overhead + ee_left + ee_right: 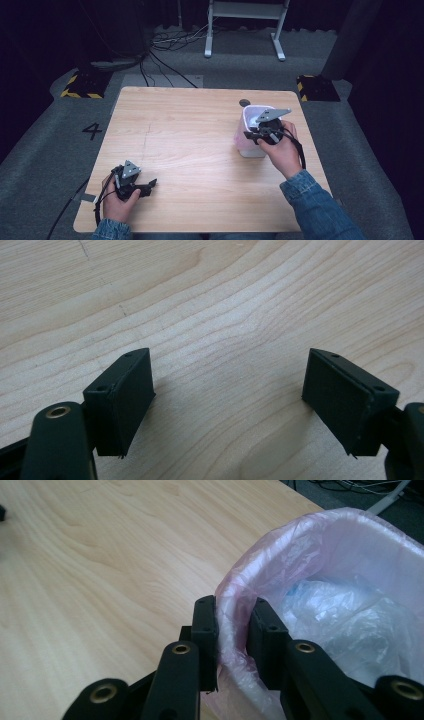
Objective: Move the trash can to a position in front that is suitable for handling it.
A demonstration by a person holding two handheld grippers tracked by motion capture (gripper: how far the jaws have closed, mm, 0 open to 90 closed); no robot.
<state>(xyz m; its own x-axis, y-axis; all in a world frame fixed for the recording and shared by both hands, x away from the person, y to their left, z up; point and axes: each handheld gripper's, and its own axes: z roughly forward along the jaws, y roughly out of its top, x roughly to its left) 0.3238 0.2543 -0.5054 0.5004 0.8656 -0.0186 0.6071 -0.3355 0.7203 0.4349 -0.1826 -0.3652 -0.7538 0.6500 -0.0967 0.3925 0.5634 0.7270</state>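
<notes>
The right gripper is closed on the rim of the small white bin lined with a thin pink plastic bag, which stands at the far right of the light wooden surface. The left gripper is wide open with nothing in it, low over the surface near its front left corner.

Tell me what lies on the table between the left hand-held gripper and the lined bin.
Nothing: in the high view, bare wooden table stretches from the left hand-held gripper to the bin, whose rim the right hand-held gripper clamps.
</notes>
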